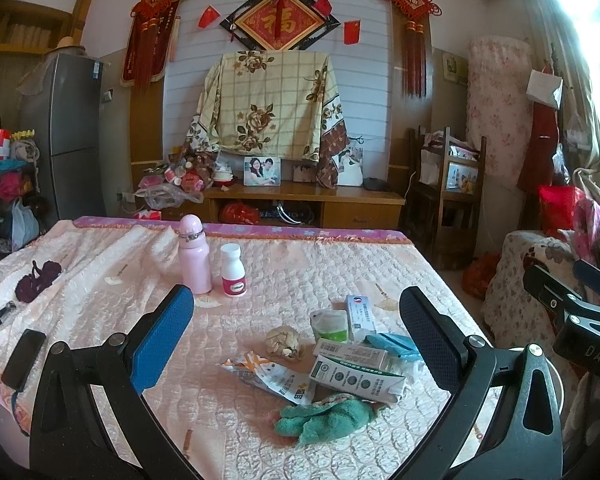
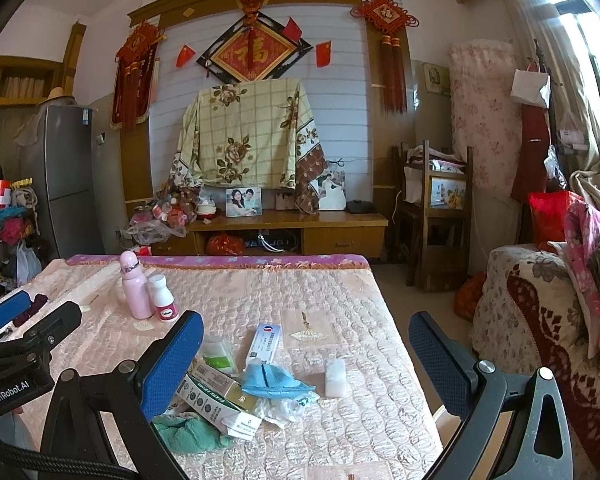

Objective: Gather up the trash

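Nearest the left tongs (image 1: 296, 332), a crumpled teal cloth (image 1: 326, 416) lay low between the two blue-padded fingers, slightly toward the right finger, with a long green-and-white carton (image 1: 356, 378) just beyond it and touching its far edge. Both tongs were released, jaws spread wide and gripping nothing; the right tongs (image 2: 306, 360) hovered over the same heap from its right side. The trash sat bunched on the quilted pink bedspread (image 1: 260, 440): a torn orange-and-white wrapper (image 1: 268, 378) left of the carton, a wadded beige paper ball (image 1: 284, 341) beyond the wrapper, a small green-and-white sachet (image 1: 330, 324), a white box with a red-and-blue logo (image 1: 360, 314), and a crumpled blue face mask (image 2: 274, 380) lying just ahead of the right tongs' opening. A pale translucent block (image 2: 335, 376) lay apart to the right of the mask, between the right tongs' fingers. The carton's long axis ran crosswise to the left tongs' fingers, tilting away to the left, so a grasp across its short side would probably need a wrist turn. The left tongs looked nearer the cloth, wrapper and carton; the right looked nearer the mask. Farther ahead and left stood a pink bottle (image 1: 195, 256) and a white pill jar (image 1: 233, 270), upright and side by side, likely not trash. No bin was visible.
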